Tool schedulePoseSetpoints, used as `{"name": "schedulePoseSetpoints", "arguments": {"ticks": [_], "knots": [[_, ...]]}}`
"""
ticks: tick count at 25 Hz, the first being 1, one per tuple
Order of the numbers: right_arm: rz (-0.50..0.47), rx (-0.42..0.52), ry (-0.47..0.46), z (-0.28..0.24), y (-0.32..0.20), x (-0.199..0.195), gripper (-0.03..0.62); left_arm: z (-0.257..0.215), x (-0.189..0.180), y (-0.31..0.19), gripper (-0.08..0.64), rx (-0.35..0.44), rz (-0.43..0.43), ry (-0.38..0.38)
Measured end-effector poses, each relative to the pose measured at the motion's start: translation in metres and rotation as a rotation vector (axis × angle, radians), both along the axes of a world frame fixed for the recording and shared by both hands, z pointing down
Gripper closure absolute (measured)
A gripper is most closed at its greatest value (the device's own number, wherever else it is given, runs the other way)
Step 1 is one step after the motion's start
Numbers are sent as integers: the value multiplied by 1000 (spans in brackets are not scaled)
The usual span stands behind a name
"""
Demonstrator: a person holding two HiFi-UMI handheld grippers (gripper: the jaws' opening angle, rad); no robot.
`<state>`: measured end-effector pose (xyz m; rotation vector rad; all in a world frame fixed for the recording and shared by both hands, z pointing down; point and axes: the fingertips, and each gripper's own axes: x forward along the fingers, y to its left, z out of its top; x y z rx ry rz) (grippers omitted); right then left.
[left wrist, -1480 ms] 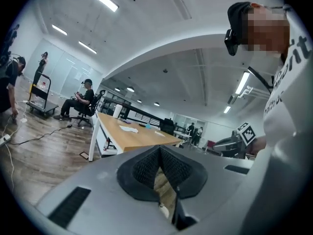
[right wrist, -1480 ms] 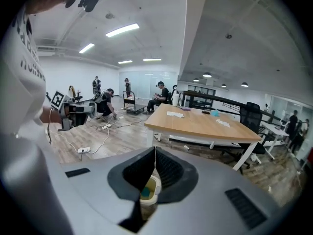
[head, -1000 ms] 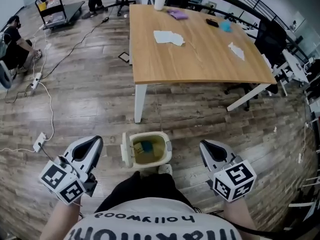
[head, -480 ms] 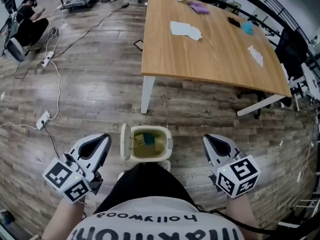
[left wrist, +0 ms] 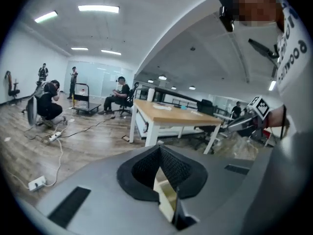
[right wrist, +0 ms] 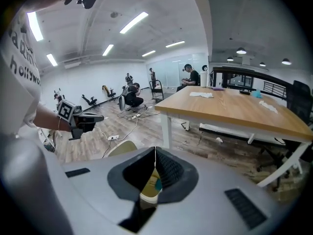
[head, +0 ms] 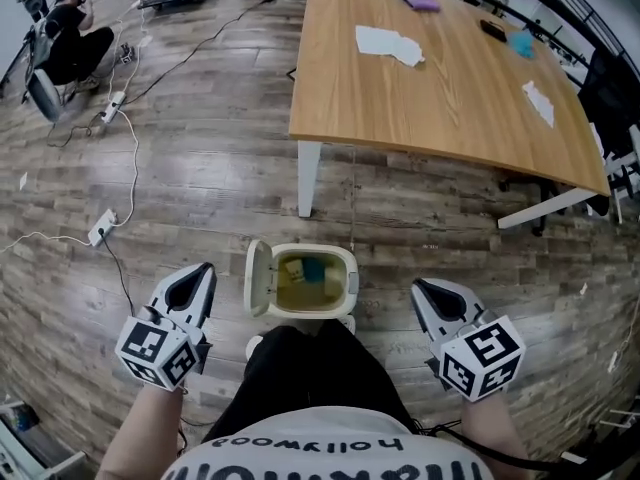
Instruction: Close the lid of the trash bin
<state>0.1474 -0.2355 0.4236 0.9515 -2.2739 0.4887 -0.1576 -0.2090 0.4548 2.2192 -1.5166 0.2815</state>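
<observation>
Edged slightly nearer the trash bin [head: 352,271] since a second ago — left tongs [head: 204,268], pressed shut, empty. Right tongs [head: 419,286] likewise. Bin between both, lid [head: 258,278] open toward the left tongs.

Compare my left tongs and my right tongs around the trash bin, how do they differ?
The left tongs sit beside the raised lid of the trash bin; the right tongs sit off its opposite, lidless side. The left tongs point slightly rightward and the right tongs slightly leftward, each angled in toward the bin. Shared: both are shut on nothing, and neither touches the bin or the lid.
</observation>
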Motion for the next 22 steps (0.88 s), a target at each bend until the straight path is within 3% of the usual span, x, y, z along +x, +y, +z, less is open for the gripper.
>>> {"name": "schedulePoseSetpoints", "arguments": {"ticks": [4, 9, 13, 18, 22], "knots": [[-3, -29, 4, 14, 3, 16, 581, 72, -13, 7, 555, -194, -3, -128], [21, -50, 16, 21, 6, 38, 581, 122, -6, 19, 555, -333, 32, -180], [26, -65, 19, 27, 11, 48, 581, 145, 1, 22, 555, -410, 37, -235], [57, -130, -24, 51, 17, 53, 581, 162, 16, 22, 555, -500, 63, -227], [67, -149, -70, 56, 10, 54, 581, 158, 37, 13, 555, -491, 57, -195]]}}
